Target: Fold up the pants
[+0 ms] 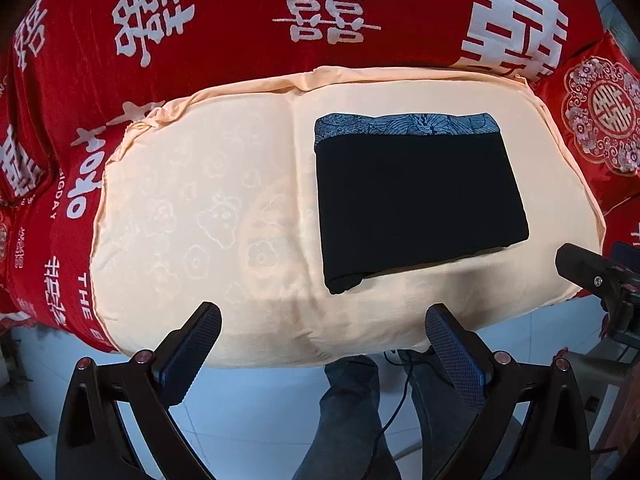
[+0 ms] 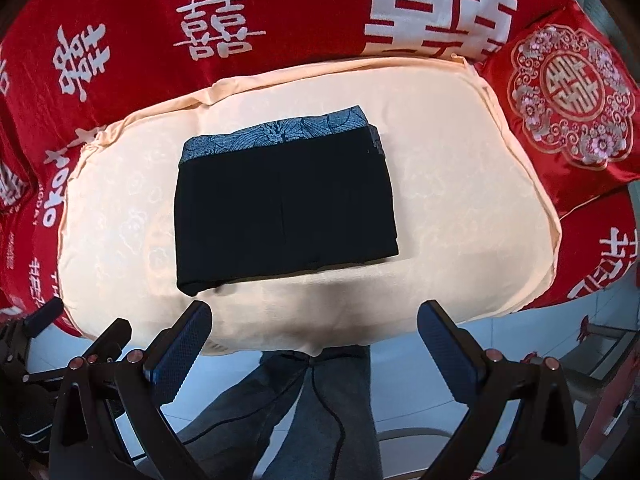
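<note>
The black pants (image 1: 416, 196) lie folded into a compact rectangle on a cream quilted pad (image 1: 208, 208), with a blue patterned waistband (image 1: 404, 126) along the far edge. They also show in the right wrist view (image 2: 284, 200). My left gripper (image 1: 322, 322) is open and empty, held above the pad's near edge, short of the pants. My right gripper (image 2: 314, 320) is open and empty, also at the near edge just in front of the pants. The right gripper's tip (image 1: 592, 272) shows at the right of the left wrist view.
The cream pad (image 2: 460, 200) lies on a red bedspread with white characters (image 1: 240, 20). A red embroidered cushion (image 2: 568, 96) sits at the back right. Below the bed edge are a pale floor, the person's legs (image 2: 312, 408) and a black cable.
</note>
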The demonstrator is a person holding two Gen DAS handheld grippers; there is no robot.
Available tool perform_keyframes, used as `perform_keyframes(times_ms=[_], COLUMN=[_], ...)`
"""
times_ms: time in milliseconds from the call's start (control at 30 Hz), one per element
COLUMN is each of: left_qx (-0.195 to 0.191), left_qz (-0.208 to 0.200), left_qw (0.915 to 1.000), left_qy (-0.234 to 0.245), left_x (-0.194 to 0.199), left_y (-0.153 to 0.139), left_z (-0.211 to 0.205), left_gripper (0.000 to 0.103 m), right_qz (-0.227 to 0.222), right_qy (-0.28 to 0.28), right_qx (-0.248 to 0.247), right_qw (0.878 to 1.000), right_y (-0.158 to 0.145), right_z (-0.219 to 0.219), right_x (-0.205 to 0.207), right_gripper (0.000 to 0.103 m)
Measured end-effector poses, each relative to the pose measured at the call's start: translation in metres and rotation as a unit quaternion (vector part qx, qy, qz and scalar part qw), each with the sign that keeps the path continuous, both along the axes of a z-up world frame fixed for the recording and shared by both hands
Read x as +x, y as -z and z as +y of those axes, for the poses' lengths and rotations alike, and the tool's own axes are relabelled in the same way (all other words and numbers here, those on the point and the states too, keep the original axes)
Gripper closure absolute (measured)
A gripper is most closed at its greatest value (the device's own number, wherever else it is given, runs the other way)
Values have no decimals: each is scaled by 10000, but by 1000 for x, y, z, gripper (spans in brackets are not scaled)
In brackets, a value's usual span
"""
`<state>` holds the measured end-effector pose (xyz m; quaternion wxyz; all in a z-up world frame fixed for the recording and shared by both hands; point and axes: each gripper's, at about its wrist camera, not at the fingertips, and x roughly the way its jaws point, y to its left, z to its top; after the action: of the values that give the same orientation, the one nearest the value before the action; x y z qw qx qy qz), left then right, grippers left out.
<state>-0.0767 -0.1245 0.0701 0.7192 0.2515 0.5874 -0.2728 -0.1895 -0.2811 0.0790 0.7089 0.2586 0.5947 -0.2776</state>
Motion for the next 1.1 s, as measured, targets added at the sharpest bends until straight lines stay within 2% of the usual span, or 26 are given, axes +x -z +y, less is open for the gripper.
perform_keyframes(times_ms=[367,533,1100], left_qx=[20,85,66], left_qz=[-66,-230,-153], left_qw=[9999,9996,9996], left_qy=[82,142,208], left_x=[-6,-10,-10], left_y=[-3,-4,-2], left_z=[-7,-12,-16], left_gripper=[1,1,1], right_qz=[95,98,123], right_qy=[-204,-268,-281], right_qx=[-233,-264,-193], right_qw=[9995,9992,9993], right_y=[-2,-1,3], right_z=[3,2,0], right_x=[-2,-1,-1], right_gripper=[1,1,1])
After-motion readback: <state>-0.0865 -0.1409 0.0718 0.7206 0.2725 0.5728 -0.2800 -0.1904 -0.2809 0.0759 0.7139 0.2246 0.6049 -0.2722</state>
